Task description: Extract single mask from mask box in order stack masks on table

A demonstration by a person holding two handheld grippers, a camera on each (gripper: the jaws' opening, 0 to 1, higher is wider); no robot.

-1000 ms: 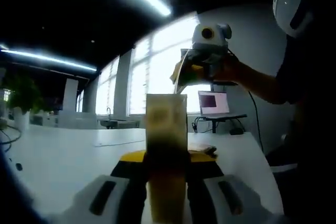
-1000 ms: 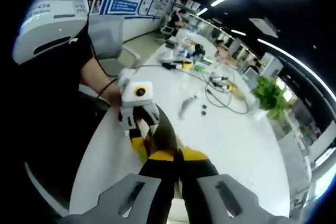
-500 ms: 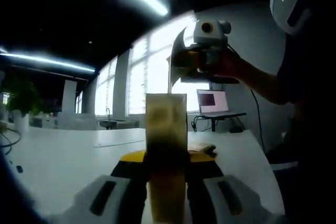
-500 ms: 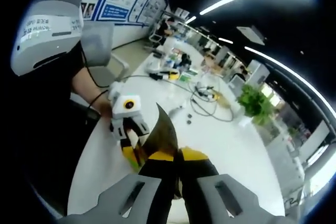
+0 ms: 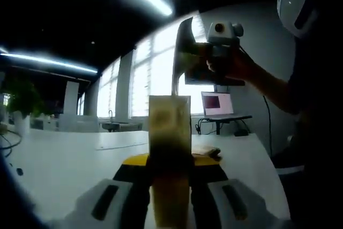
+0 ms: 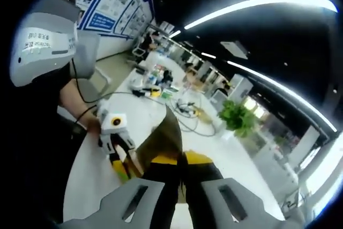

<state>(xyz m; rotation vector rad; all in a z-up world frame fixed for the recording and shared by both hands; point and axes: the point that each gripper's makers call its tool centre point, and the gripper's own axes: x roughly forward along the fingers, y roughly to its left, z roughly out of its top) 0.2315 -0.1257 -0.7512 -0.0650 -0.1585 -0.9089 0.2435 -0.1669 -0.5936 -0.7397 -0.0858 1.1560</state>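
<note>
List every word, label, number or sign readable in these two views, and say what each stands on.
Nothing can be read outright.
White device on the person's shoulder: lines of dark print, too small and blurred.
Blue wall boards: text and pictures, too small.
Laptop screen: a reddish window, no legible words.
Mask box: blurred, unreadable.

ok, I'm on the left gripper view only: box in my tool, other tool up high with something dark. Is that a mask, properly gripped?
Observer: Yes. In the right gripper view the right tool is shut on a thin dark mask that rises between its jaws.
Operator: How does my tool look from there?
Observer: The left tool sits low and left, with a hand around it and the yellow-green end of the box between its jaws.
Operator: Anything on the table that way?
Observer: Loose cables and clutter at the far end.
</note>
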